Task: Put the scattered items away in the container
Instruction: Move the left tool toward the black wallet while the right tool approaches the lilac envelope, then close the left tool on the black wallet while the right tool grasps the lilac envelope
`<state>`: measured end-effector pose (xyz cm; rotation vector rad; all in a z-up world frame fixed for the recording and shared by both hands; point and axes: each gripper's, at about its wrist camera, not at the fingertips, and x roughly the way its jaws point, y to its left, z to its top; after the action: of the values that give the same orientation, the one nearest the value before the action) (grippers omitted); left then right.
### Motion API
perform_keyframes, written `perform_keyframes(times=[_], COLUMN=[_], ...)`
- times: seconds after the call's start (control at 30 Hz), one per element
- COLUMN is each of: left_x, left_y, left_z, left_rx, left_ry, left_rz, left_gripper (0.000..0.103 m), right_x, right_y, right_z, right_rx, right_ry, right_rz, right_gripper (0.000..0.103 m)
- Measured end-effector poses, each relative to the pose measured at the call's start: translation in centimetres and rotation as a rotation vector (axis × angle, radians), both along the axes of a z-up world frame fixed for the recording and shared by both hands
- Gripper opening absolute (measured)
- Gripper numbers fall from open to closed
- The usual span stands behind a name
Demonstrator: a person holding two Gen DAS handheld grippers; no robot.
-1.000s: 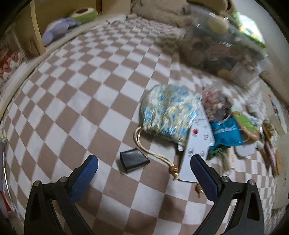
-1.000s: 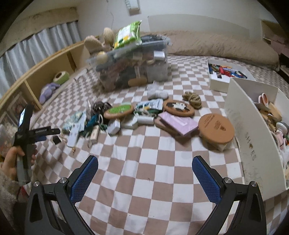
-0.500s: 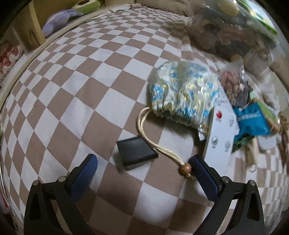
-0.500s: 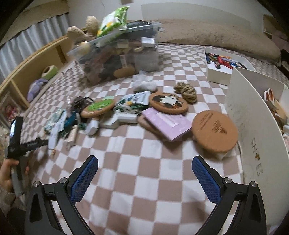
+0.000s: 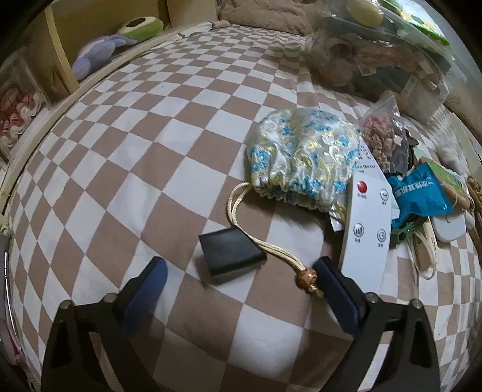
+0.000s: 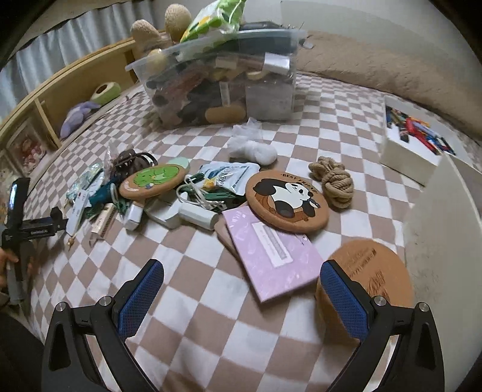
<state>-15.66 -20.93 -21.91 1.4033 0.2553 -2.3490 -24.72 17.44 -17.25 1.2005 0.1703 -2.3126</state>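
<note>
Left gripper (image 5: 238,276) jaws closing around the small flat black block (image 5: 231,251) for pickup, not yet touching; right gripper (image 6: 241,291) jaws open, empty

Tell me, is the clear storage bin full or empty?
Full. The clear storage bin is packed to its rim, with a green packet piled above it.

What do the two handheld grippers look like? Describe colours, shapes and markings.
Both match: the left gripper and right gripper have black angular arms with silver bolts and blue textured fingers. Seen from the right wrist, the left one's black body carries small white lettering.
</note>
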Motion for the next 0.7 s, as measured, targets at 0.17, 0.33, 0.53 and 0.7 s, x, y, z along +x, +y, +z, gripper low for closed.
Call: perform_keyframes(times=[0.17,0.33,0.53,0.7], left_x=[0.1,0.1,0.1,0.7], left_y=[-0.7,0.0,0.8,0.8], left_z=[0.3,0.4,0.4,0.7], left_rx=[-0.016,-0.051,-0.071,-0.06], left_ry=[0.032,0.045,0.048,0.056], left_rz=[0.033,0.007,-0.034,-0.038], left_gripper=[0.066,0.05,0.039,0.036], right_x=[-2.2,-4.3,-2.7,-0.3], right_y=[-0.6,-1.1,-1.7,-2.2], right_z=[-1.2,-3.4,-3.5,-2.9], right_rx=[0.023,0.038,0.0,-0.015], right_ry=[-0.017,-0.057,-0.092,-0.12], right_rz=[0.03,0.036,0.106,0.134], right_gripper=[0.103,0.103,0.103,0.103])
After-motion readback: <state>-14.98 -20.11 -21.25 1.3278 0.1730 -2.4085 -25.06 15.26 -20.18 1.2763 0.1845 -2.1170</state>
